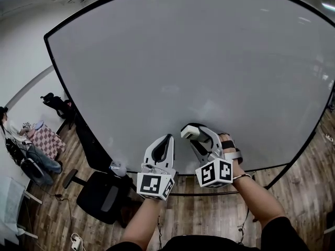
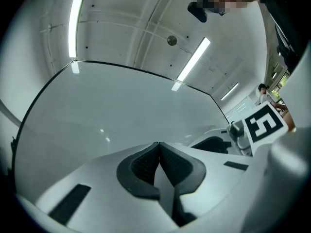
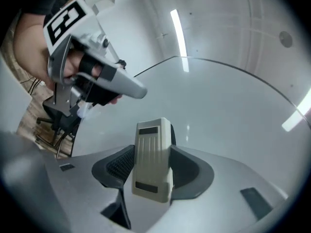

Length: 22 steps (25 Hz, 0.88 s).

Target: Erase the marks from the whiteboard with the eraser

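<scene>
A large whiteboard point(image 1: 188, 72) fills the head view; its surface looks blank, with no marks that I can make out. My right gripper point(image 1: 192, 133) is shut on a cream eraser point(image 3: 153, 159), held upright between the jaws close to the lower part of the board point(image 3: 233, 115). My left gripper point(image 1: 168, 138) is just to its left, jaws shut with nothing between them point(image 2: 159, 147), also near the whiteboard point(image 2: 112, 115). In the right gripper view the left gripper point(image 3: 138, 91) hangs at upper left.
A black office chair point(image 1: 102, 195) stands on the wood floor at lower left, below the board's edge. A seated person point(image 1: 23, 150) and a checked table point(image 1: 47, 140) are at far left. The board's black frame point(image 1: 230, 191) runs just beyond both grippers.
</scene>
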Each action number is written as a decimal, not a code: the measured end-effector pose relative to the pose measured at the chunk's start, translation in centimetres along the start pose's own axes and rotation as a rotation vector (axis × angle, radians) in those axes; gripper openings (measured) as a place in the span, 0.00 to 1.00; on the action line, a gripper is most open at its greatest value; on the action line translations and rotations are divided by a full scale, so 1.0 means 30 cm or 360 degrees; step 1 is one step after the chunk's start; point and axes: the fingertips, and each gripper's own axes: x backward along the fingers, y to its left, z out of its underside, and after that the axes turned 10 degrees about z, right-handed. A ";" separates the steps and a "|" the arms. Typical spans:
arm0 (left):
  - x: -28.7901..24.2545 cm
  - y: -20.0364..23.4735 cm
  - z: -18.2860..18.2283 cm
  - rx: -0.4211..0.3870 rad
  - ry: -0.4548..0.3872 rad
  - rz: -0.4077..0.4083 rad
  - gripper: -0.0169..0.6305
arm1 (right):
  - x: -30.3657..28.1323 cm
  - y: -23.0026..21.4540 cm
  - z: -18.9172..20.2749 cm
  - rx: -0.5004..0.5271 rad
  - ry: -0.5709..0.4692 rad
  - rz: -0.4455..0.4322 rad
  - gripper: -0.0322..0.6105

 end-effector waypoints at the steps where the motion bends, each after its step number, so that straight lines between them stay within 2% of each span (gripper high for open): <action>1: -0.003 0.000 -0.005 0.0001 -0.0002 -0.0007 0.05 | 0.016 -0.049 -0.013 -0.0040 -0.0019 0.0045 0.44; 6: -0.021 -0.020 -0.023 0.0002 -0.0035 -0.0025 0.06 | 0.119 -0.267 -0.074 -0.0338 -0.0137 0.0310 0.44; 11: -0.038 -0.048 -0.025 0.0082 -0.0048 -0.0006 0.05 | 0.233 -0.381 -0.080 -0.0558 -0.0303 0.0504 0.44; 15: -0.053 -0.104 -0.040 0.0033 -0.0063 0.0042 0.05 | 0.353 -0.457 -0.047 -0.0878 -0.0452 0.0619 0.44; 18: -0.056 -0.145 -0.055 -0.0012 -0.0071 0.0045 0.05 | 0.458 -0.490 0.000 -0.1076 -0.0443 0.0657 0.45; 22: -0.053 -0.141 -0.052 0.0028 -0.0079 0.0049 0.06 | 0.530 -0.505 0.060 -0.1133 -0.0370 0.0696 0.45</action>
